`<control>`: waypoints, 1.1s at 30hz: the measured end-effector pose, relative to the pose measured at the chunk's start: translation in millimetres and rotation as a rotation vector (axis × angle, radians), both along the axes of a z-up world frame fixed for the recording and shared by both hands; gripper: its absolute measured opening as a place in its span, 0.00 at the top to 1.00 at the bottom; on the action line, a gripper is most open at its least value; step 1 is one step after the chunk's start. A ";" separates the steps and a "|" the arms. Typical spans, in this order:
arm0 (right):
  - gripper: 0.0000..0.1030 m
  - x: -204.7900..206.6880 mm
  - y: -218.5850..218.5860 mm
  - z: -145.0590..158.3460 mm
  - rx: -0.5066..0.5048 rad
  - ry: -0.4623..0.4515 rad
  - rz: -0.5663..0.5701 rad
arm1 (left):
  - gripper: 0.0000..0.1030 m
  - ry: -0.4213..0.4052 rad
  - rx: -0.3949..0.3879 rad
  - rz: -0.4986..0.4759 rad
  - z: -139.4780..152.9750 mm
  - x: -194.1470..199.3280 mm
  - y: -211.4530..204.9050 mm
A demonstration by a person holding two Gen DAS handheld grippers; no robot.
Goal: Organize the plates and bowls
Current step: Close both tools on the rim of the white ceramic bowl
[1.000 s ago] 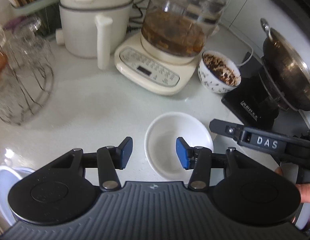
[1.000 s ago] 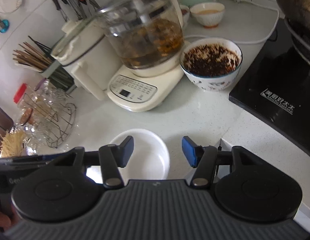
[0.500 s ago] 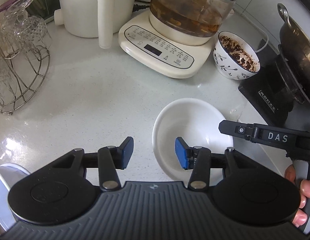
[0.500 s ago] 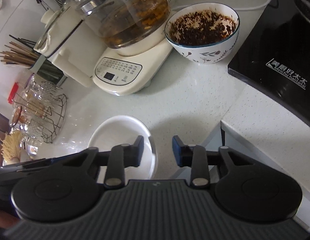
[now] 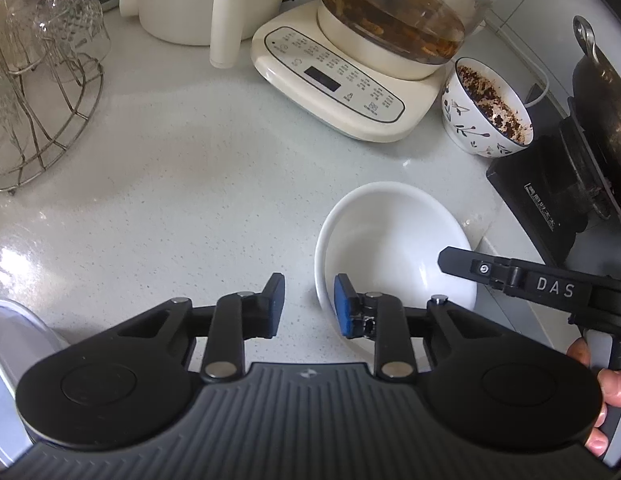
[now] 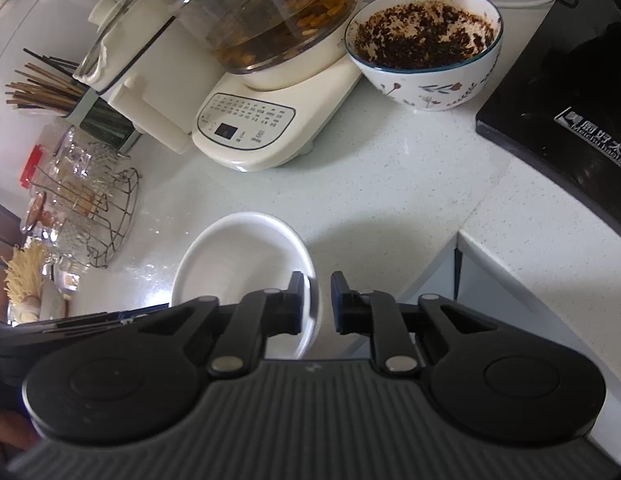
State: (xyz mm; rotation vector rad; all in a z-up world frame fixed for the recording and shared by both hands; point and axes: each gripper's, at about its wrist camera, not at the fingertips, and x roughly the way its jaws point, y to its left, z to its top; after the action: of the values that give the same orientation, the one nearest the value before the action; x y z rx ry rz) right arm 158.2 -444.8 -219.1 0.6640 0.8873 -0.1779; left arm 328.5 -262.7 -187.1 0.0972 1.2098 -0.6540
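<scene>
An empty white bowl (image 5: 394, 240) is seen resting on the pale speckled countertop (image 5: 170, 168), near the counter's front corner and in front of the cream kettle base (image 5: 334, 76). The left gripper (image 5: 308, 306) is placed over the bowl's near-left rim, with one blue pad (image 5: 342, 312) inside the bowl and the other outside it; its jaws are closing, the rim is between them, and a clear gap is left on the outer side, so the rim is not yet pinched. The right gripper (image 6: 316, 300) is set astride the bowl's right rim, which is seen between its pads; its jaws are closing too and are narrowed to a slim gap, but whether the pads already press on the rim cannot be told. In the left wrist view the right gripper's black finger is seen reaching over the bowl's far-right edge, and fingers of a hand (image 5: 606, 380) are wrapped round its handle. A patterned bowl (image 6: 424, 46) of dark crumbs is stood beside the kettle base, a black induction cooker (image 6: 558, 92) to the right, and a wire rack (image 5: 34, 92) of glasses to the left.
</scene>
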 end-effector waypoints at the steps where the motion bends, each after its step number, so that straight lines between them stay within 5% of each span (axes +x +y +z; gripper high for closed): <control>1: 0.85 -1.5 -1.0 0.0 0.007 -0.005 -0.005 | 0.70 0.000 -0.003 -0.003 -0.9 -0.1 0.5; 25: 0.93 10.9 17.1 0.9 -0.049 -0.008 0.034 | 0.77 0.056 -0.055 -0.025 -5.9 1.2 12.9; 33: 0.92 10.3 20.9 -0.9 -0.028 -0.011 0.015 | 0.87 0.053 -0.061 -0.022 -3.5 7.8 16.1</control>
State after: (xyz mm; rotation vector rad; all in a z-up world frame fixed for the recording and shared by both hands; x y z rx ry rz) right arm 168.5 -423.9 -220.1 0.6315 0.8778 -0.1735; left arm 336.3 -246.6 -190.6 0.0420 1.2396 -0.7159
